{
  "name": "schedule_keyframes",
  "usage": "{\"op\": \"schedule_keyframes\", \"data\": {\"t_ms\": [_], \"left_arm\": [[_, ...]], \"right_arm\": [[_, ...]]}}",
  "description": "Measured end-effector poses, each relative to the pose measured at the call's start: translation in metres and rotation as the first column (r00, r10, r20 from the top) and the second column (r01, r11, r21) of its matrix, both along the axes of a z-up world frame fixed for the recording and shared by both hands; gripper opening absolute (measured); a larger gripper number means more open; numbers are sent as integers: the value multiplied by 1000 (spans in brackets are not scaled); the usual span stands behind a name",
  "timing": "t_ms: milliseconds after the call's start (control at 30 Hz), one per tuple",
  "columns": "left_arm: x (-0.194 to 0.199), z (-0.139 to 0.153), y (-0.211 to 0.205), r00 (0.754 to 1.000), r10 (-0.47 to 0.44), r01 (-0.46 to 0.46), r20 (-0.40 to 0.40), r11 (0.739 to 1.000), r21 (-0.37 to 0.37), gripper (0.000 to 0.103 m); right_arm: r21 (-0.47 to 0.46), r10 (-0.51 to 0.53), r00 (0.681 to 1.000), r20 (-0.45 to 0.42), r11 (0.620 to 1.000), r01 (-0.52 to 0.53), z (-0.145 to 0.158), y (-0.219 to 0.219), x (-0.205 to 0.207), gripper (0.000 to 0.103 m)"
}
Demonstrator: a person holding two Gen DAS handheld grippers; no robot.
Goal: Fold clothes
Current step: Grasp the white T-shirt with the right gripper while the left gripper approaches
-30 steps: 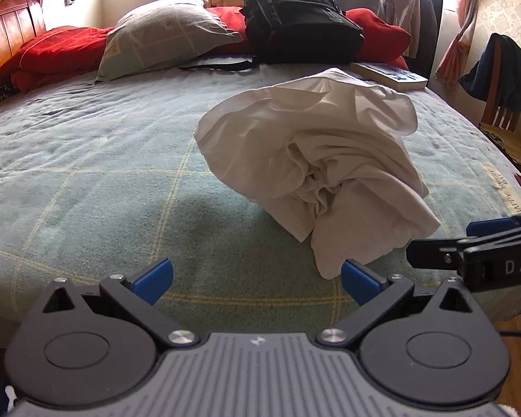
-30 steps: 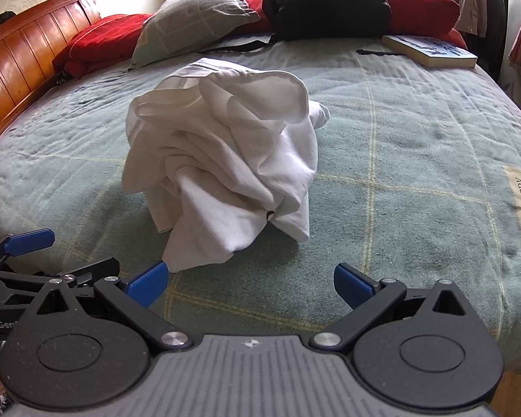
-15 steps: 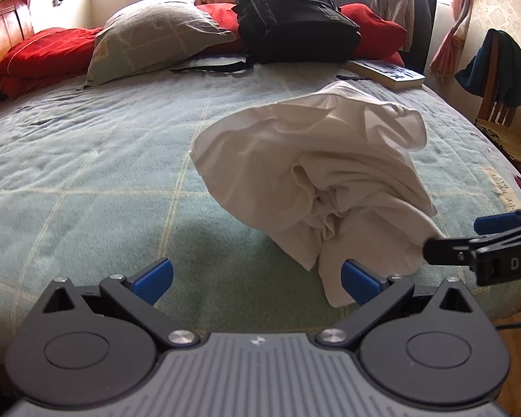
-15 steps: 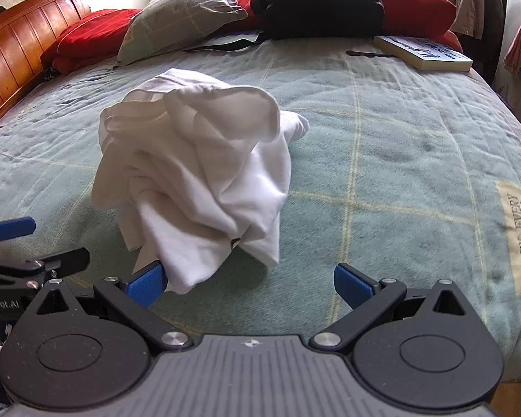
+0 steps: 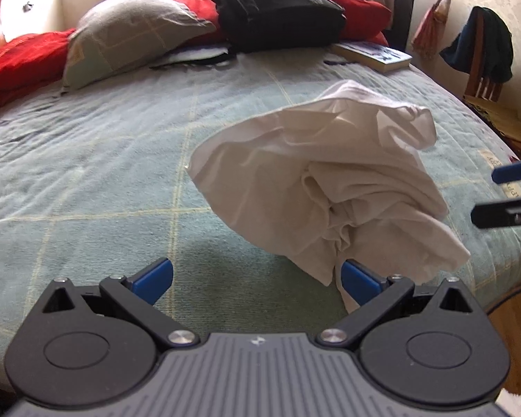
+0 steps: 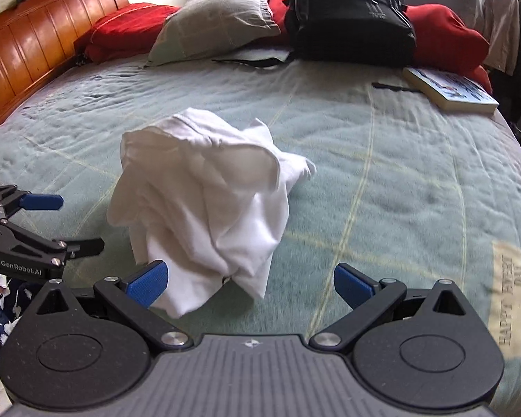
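One crumpled white garment (image 5: pixel 333 187), two grippers, left gripper (image 5: pixel 257 279) and right gripper (image 6: pixel 248 283), one grey pillow (image 6: pixel 218 31), one black backpack (image 6: pixel 347 14), one book (image 6: pixel 449 90), one bed (image 6: pixel 416 187)

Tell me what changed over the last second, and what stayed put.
Both tools moved in toward the crumpled white garment: its near edge now hangs beside the left tool's right finger and the right tool's left finger. Nothing was gripped or released; both stay open. The garment lies in the same heap on the green blanket; backpack, book and pillows unmoved.
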State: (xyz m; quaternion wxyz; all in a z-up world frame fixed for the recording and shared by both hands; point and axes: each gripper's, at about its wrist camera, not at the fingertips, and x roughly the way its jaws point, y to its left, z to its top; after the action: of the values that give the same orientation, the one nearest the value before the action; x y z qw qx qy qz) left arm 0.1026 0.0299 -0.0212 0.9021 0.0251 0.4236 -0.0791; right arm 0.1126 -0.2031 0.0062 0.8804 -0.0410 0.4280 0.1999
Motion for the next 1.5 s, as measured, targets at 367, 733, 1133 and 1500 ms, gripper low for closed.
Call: {"op": "schedule_keyframes", "data": {"t_ms": [367, 733, 1133, 1500], "left_arm": [[15, -6, 2, 997, -72, 72, -11, 997, 8, 102], [26, -7, 1, 998, -56, 55, -43, 998, -13, 102], [37, -9, 9, 998, -46, 44, -35, 997, -57, 102], [47, 3, 19, 998, -52, 57, 26, 975, -216, 101]], "right_arm": [[47, 107, 991, 78, 993, -111, 3, -4, 28, 103], [80, 152, 981, 116, 984, -162, 4, -7, 65, 60], [44, 179, 973, 143, 981, -187, 7, -14, 103, 10], [-55, 85, 982, 167, 996, -77, 1, -33, 144, 10]]}}
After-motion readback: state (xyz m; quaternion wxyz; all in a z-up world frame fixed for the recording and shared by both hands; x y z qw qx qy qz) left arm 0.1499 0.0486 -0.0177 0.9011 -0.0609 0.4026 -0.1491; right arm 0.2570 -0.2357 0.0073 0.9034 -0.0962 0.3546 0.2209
